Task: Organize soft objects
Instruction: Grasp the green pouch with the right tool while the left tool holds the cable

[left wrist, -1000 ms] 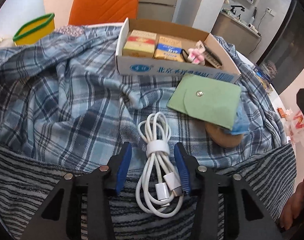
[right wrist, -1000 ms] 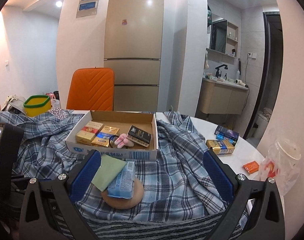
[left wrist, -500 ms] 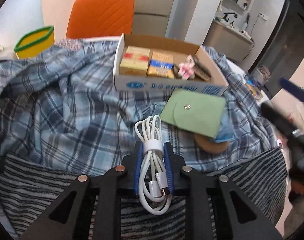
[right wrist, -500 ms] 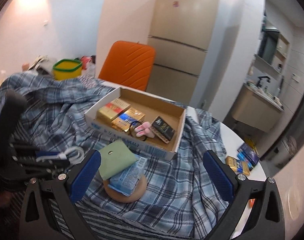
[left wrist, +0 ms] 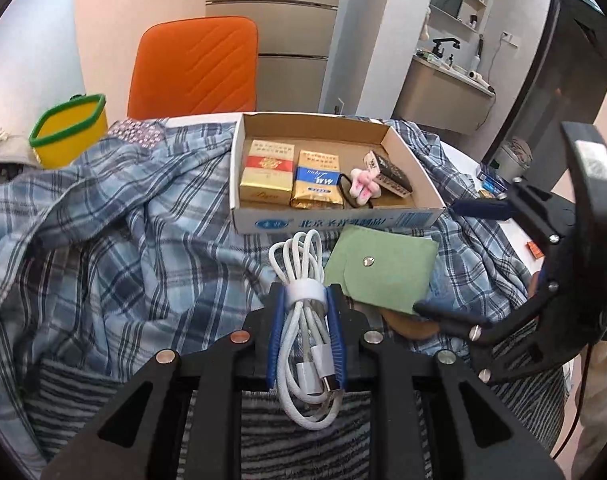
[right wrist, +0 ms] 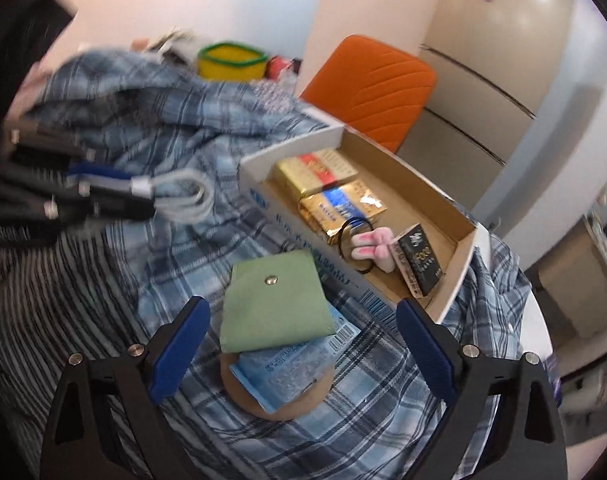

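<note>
My left gripper (left wrist: 306,312) is shut on a coiled white charging cable (left wrist: 303,280) and holds it above the plaid cloth, just in front of the open cardboard box (left wrist: 335,222). The cable also shows in the right wrist view (right wrist: 183,196). My right gripper (right wrist: 303,344) is open, its fingers on either side of a green snap pouch (right wrist: 275,308) that lies on a blue tissue pack (right wrist: 291,372) and a round cork coaster (right wrist: 279,396). The pouch also shows in the left wrist view (left wrist: 379,272). The box holds gold packets (left wrist: 291,176) and a pink hair tie (left wrist: 363,186).
A blue plaid shirt (left wrist: 103,216) and a striped cloth (left wrist: 71,392) cover the table. A yellow tub with a green rim (left wrist: 67,132) stands at the far left. An orange chair (left wrist: 195,68) is behind the table. Small boxes (left wrist: 491,186) lie at the right edge.
My left gripper closed on the white cable and lifted it toward the box. My right gripper swung down and left over the green pouch, staying open.
</note>
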`<action>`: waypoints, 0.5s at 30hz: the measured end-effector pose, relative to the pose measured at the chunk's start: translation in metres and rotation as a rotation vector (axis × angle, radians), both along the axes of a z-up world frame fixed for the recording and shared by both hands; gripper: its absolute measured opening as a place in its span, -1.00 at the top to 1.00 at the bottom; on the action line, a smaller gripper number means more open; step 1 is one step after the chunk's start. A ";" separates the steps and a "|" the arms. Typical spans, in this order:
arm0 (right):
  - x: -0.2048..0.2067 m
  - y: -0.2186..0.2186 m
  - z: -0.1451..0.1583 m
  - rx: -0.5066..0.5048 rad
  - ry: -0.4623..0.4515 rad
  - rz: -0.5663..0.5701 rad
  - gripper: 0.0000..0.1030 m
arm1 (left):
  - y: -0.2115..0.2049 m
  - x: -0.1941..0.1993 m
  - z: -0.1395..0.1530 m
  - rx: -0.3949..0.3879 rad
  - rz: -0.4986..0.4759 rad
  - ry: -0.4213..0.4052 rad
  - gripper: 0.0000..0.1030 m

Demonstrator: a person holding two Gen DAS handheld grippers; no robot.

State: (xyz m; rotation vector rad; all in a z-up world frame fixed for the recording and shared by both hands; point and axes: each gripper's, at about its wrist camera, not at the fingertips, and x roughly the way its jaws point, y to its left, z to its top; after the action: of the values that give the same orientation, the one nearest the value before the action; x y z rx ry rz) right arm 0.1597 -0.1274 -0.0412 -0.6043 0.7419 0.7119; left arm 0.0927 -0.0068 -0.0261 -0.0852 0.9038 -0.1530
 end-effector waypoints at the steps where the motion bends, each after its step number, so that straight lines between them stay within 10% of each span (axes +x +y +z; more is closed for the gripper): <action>1: 0.000 0.002 -0.003 -0.019 0.015 0.033 -0.86 | -0.001 0.001 0.001 0.005 -0.006 -0.004 0.62; 15: 0.016 0.027 -0.041 -0.166 0.027 0.133 -0.71 | 0.003 0.000 -0.001 0.021 -0.012 -0.002 0.62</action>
State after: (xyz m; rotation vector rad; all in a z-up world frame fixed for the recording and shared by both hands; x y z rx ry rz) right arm 0.1759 -0.1002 -0.0822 -0.8023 0.7969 0.7865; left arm 0.0930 -0.0038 -0.0273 -0.0597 0.9042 -0.1548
